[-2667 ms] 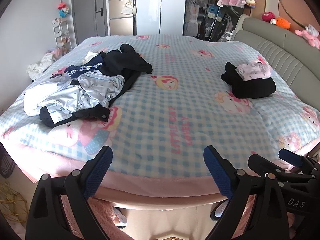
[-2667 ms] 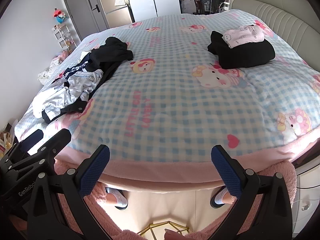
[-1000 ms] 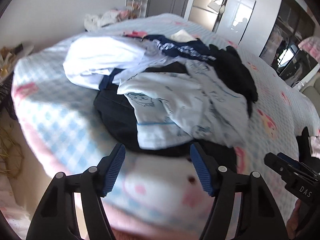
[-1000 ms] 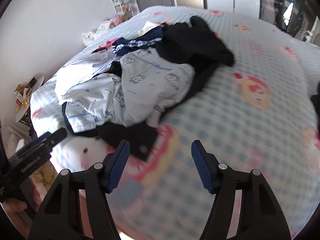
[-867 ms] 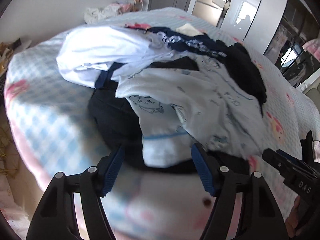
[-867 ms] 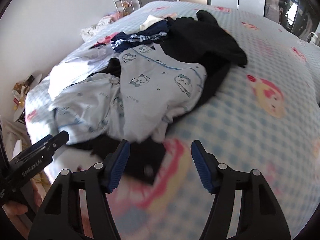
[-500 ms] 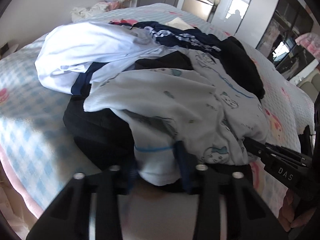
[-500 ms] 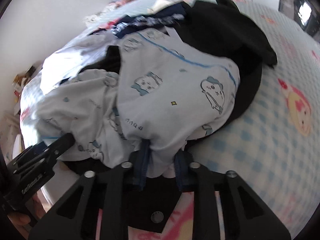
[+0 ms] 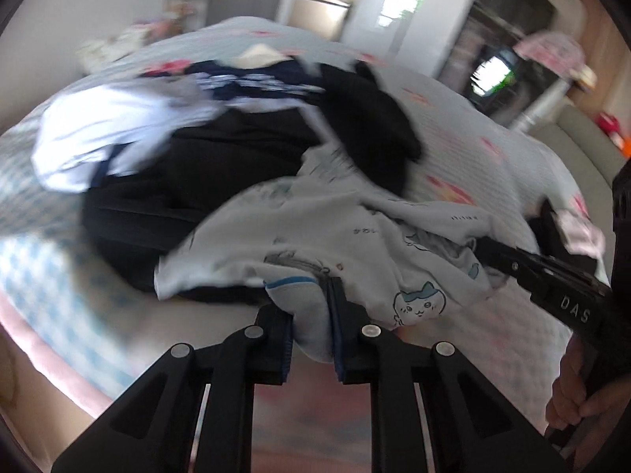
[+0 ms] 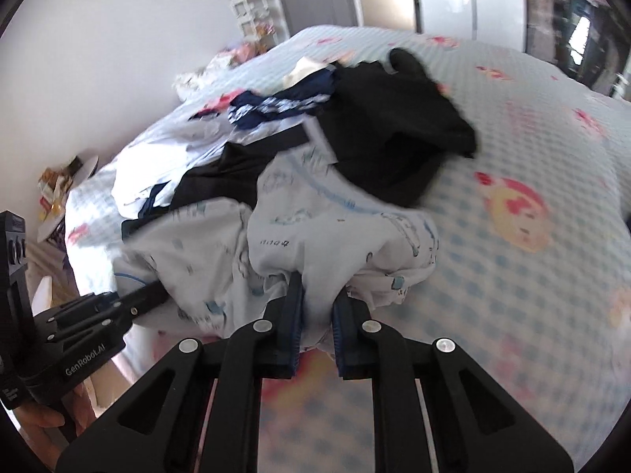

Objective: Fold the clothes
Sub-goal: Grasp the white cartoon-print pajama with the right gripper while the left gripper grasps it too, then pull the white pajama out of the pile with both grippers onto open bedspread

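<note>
We have the left gripper [image 9: 309,327] clamped on a bunched edge of the pale shirt [image 9: 355,236], the one with the cartoon cat print and a blue trim line; a fold of the cloth bulges out between the two blue pads, which stand nearly together. Our right gripper [image 10: 317,315] is closed the same way on another bunched part of the same shirt [image 10: 335,232], with a wad of the fabric squeezed between its pads. In the left wrist view the right gripper [image 9: 552,276] reaches in from the right with its tip buried in the shirt; in the right wrist view the left gripper [image 10: 118,303] comes in from the lower left and its tip is likewise hidden in the cloth.

The shirt lies at the near edge of the bed [image 10: 532,276], at the front of the clothes pile [image 9: 236,157], stretched between our two grippers. Just behind it and partly under it are black garments [image 10: 394,118]. A white garment [image 9: 110,134] sits toward the left edge of the bed, and a navy piece with white lettering [image 9: 252,82] lies at the far side of the pile. The bed has a blue-and-white checked cover with pink cartoon figures. At the right of the left wrist view a dark bundle with a pink item [image 9: 579,232] on top is partly visible on the bed, well apart from the pile. Both views are blurred.
</note>
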